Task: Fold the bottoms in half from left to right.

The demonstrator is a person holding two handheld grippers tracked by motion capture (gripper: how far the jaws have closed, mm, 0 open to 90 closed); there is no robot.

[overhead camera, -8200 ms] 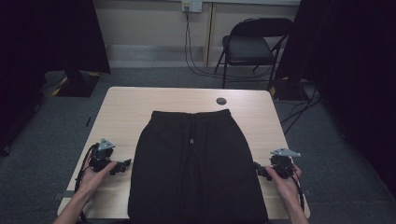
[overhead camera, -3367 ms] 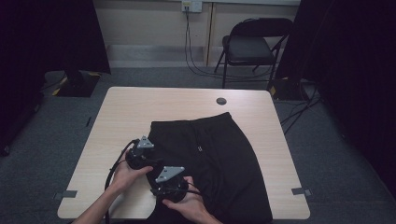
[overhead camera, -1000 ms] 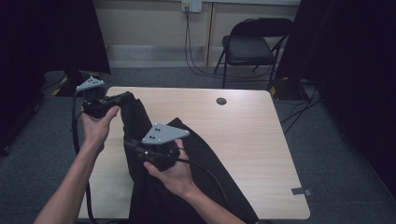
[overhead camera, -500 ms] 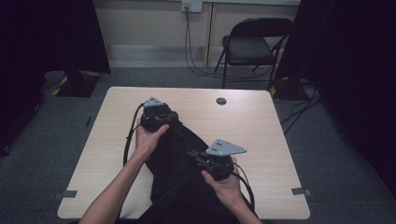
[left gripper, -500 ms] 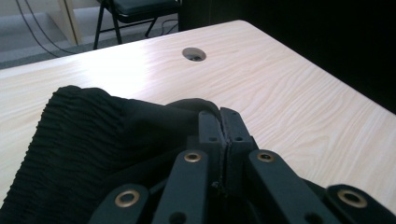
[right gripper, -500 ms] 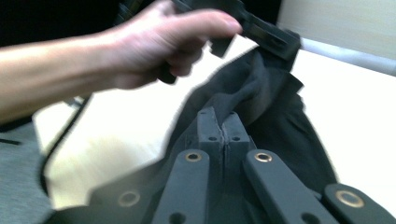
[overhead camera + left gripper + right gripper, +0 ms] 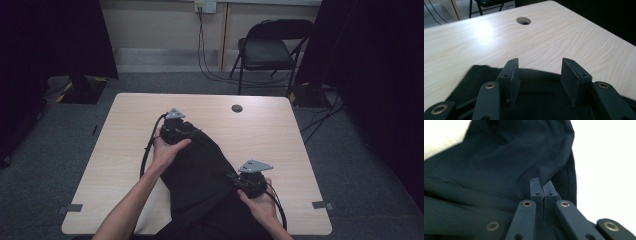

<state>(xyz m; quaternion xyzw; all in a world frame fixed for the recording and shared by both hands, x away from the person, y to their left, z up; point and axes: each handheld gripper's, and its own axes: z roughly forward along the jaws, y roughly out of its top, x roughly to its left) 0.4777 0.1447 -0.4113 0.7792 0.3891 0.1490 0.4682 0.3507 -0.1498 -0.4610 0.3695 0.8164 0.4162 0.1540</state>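
The tabletop (image 7: 280, 130) is being covered near its middle and front edge by a black garment (image 7: 200, 175), folded diagonally. The garment's right edge is being pinched by the right gripper (image 7: 541, 188), fingers pressed together on the cloth. The left gripper (image 7: 540, 75) is being held over the garment's far end, its fingers spread, having just been opening, with nothing gripped between them.

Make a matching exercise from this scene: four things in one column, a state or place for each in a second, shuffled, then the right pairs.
Things:
1. left gripper
2. right gripper
3. black garment
4. chair

States or places:
A. stands on the floor beyond the table
B. jaws apart, just opened, cloth lying below them
C. lies folded across the table
D. jaws clamped on a fold of cloth

Pairs: 1-B, 2-D, 3-C, 4-A
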